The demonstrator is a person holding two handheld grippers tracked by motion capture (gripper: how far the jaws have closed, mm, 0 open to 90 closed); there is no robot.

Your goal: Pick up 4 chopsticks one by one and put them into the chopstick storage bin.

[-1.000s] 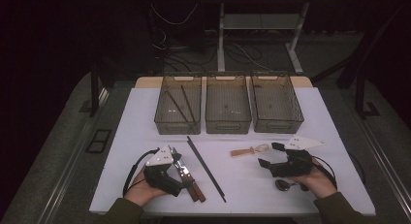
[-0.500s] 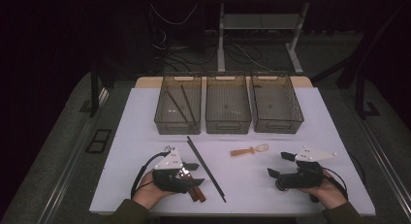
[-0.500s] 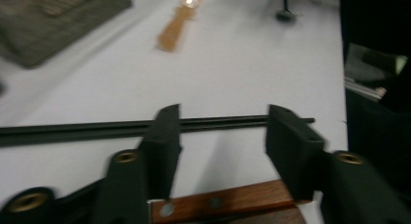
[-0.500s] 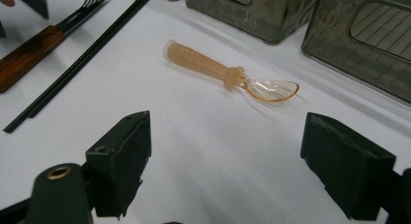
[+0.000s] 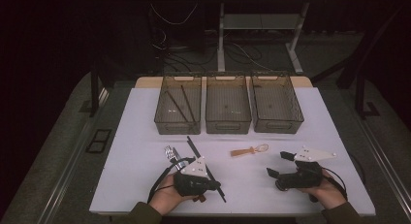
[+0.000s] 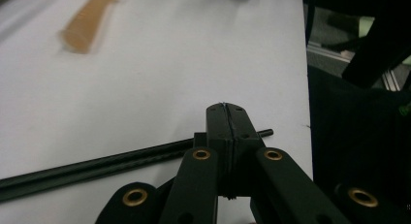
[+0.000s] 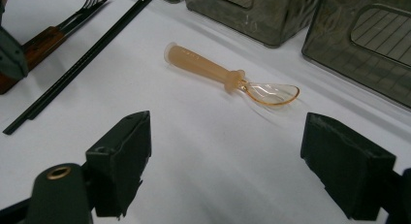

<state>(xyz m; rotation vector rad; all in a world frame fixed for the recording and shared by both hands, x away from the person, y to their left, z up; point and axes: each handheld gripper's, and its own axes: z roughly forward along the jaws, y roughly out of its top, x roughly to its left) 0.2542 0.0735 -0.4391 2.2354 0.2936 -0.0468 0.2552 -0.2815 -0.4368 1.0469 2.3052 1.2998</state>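
My left gripper [image 5: 216,185] lies low over the near end of a pair of black chopsticks [image 5: 206,166]. Its jaws have just been closing and now meet tip to tip [image 6: 226,118] with nothing between them. The chopsticks [image 6: 97,168] pass underneath, crossways to the tips. A fork [image 5: 170,152] with a brown handle lies left of the chopsticks, its handle hidden under my hand. An orange plastic spoon [image 5: 249,150] lies mid-table. My right gripper [image 5: 277,164] rests to its right, open and empty, facing the spoon [image 7: 228,76] across bare table [image 7: 225,122].
Three clear grey bins stand in a row at the back: the left bin [image 5: 160,115] holds black sticks, the middle bin [image 5: 209,115] and the right bin [image 5: 296,115] look bare. The white table's front edge [image 5: 232,213] runs just behind both hands.
My left gripper has slid right from beside the fork to the chopsticks' near end, and its jaws have gone from wide open to shut. The right hand has barely moved.
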